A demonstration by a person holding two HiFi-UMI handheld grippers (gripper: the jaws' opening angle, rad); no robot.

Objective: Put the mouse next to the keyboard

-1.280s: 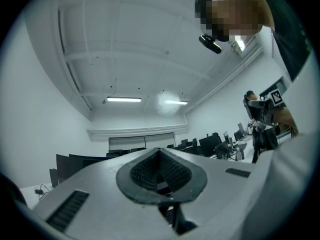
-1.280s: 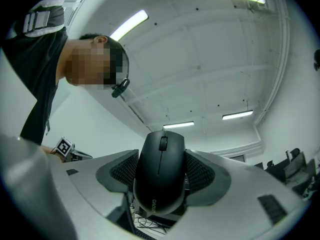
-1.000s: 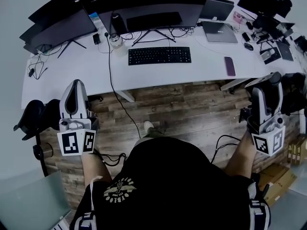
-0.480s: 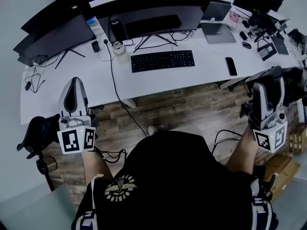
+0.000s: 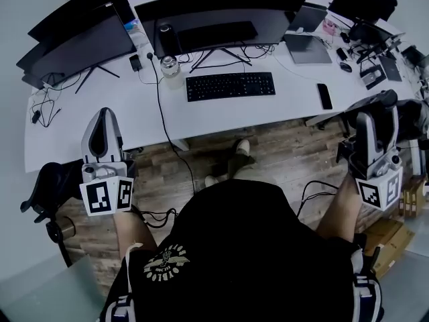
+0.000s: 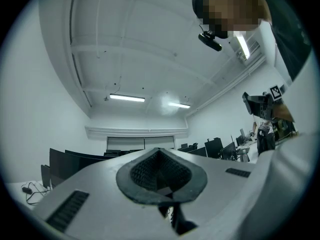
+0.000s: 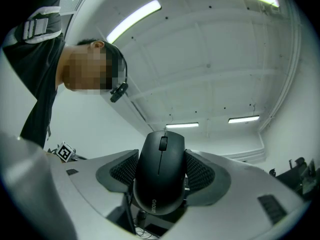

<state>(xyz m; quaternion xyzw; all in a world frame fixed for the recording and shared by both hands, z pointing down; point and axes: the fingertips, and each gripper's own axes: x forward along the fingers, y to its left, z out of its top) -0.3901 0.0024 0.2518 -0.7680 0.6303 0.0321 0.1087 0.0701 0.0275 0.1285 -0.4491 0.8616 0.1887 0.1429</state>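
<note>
Left gripper [image 5: 102, 121] pointing upward, fingers [image 6: 95, 194] together; right gripper [image 5: 375, 109] likewise upward, fingers [image 7: 227, 184] clamping mouse [image 7: 160, 174].

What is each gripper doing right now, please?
Left gripper: closed, holding nothing.
Right gripper: closed on the mouse.

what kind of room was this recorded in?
An office, probably open-plan: a long white desk carries several monitors, a keyboard and a laptop, and the left gripper view shows more monitor rows under strip lights.
</note>
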